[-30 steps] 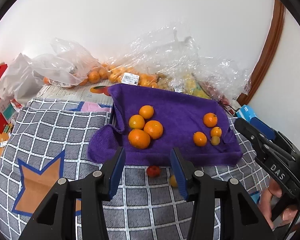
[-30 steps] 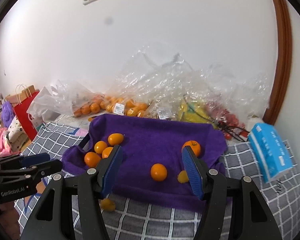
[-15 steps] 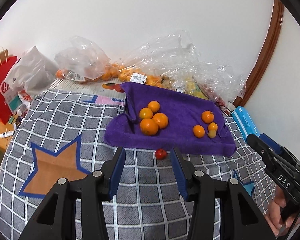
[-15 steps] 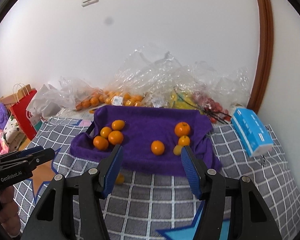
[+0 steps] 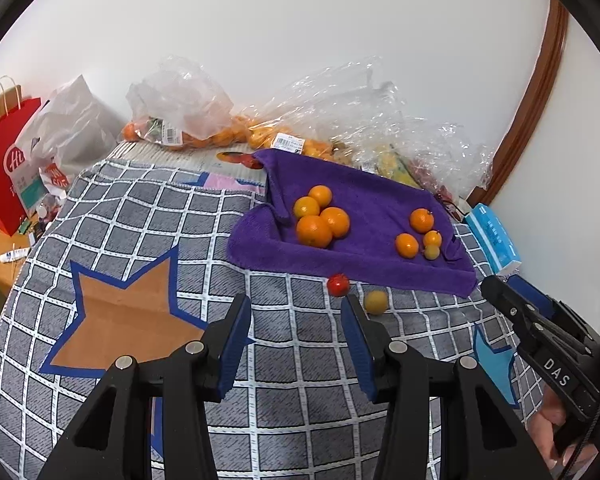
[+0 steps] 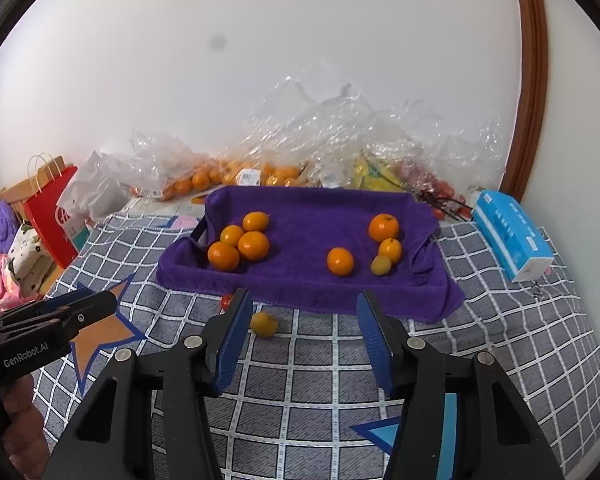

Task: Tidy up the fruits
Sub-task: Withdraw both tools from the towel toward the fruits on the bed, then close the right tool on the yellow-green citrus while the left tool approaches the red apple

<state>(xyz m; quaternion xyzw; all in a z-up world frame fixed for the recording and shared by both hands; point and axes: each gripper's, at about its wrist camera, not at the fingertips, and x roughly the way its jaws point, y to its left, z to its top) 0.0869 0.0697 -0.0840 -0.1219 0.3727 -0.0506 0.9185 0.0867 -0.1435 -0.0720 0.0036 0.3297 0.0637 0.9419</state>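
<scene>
Centre of both frames: purple towel [image 6: 312, 248] spread over the checked blanket [image 6: 320, 360]. Four oranges [image 6: 242, 242] clustered on its left half; three oranges [image 6: 384, 227] plus one small yellow fruit [image 6: 381, 265] on its right half. Off the towel, on the blanket just below its front edge: small red fruit [image 5: 337, 284] and a yellow fruit [image 5: 376, 301], close together. My left tool [image 5: 296, 322], bottom centre of its frame, is narrow-set, nothing between the pads. My right tool [image 6: 304, 316] is closing, nothing between its pads either. Bagged fruit [image 6: 228, 172] along the wall, upper centre. Blue tissue pack [image 6: 512, 232] mid right.
</scene>
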